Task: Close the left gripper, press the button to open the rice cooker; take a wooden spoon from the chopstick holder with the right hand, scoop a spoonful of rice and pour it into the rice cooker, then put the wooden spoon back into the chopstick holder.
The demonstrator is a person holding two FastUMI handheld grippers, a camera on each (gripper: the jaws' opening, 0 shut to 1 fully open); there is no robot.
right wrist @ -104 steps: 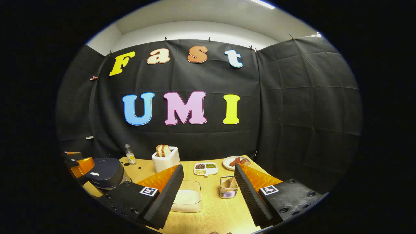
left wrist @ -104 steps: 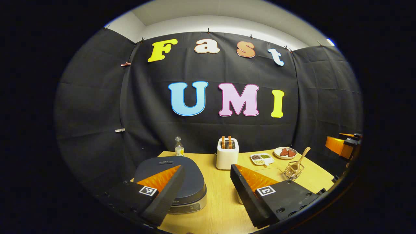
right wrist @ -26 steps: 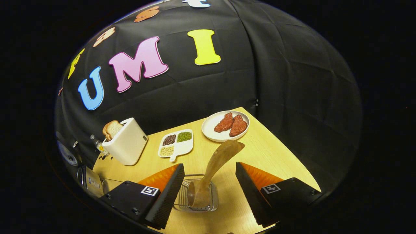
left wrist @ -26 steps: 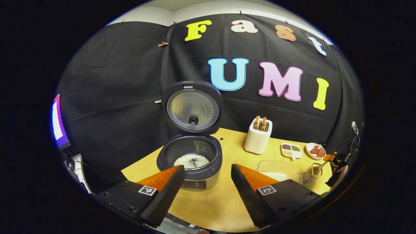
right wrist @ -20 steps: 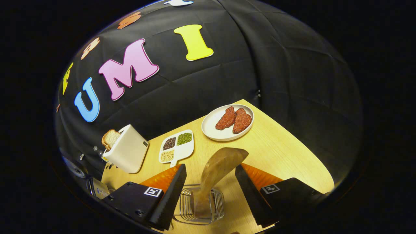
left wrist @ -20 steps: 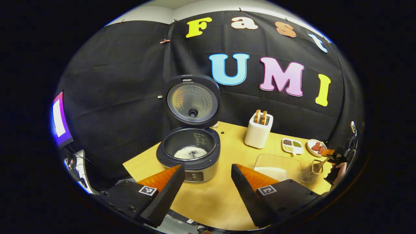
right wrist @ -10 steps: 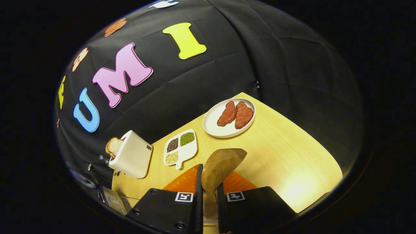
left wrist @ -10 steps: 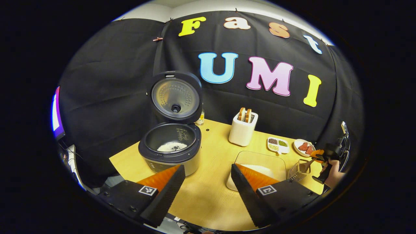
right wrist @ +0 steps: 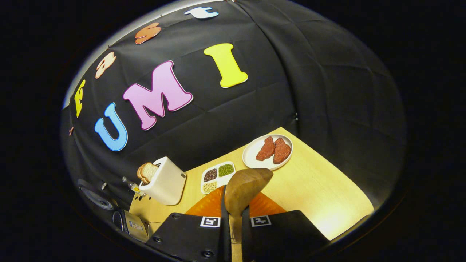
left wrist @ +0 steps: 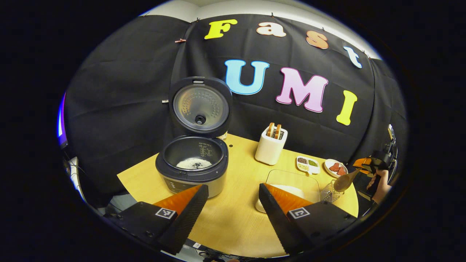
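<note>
Rice (left wrist: 192, 163) is seen as a pale layer at the bottom of the rice cooker (left wrist: 192, 171), whose round lid (left wrist: 200, 106) stands propped upright behind the dark pot, so the button step is judged done and the opening is left free for pouring. The left gripper (left wrist: 233, 203) is held low over the bare front of the wooden table (left wrist: 233, 222), fingers spread wide apart and nothing between them, apparently kept out of the way. The wooden spoon (right wrist: 243, 193) is clamped by its neck in the right gripper (right wrist: 233, 222), both fingers pressed together against it, so that the smooth, rounded spoon end points forward past the tips; in the left gripper view the spoon (left wrist: 345, 181) is seen lifted just above the wire chopstick holder (left wrist: 328, 195), beside a hand (left wrist: 378, 183). Whether its lower end is fully clear of the holder cannot be told. A clear, shallow container (left wrist: 291, 187) with white rice in it sits just beside the holder, probably so that scooping needs only a short reach. Farther back stand a white, boxy toaster (right wrist: 164, 185) with bread, a divided dish of beans (right wrist: 217, 177), and a round plate (right wrist: 267, 151) with two reddish pieces.
</note>
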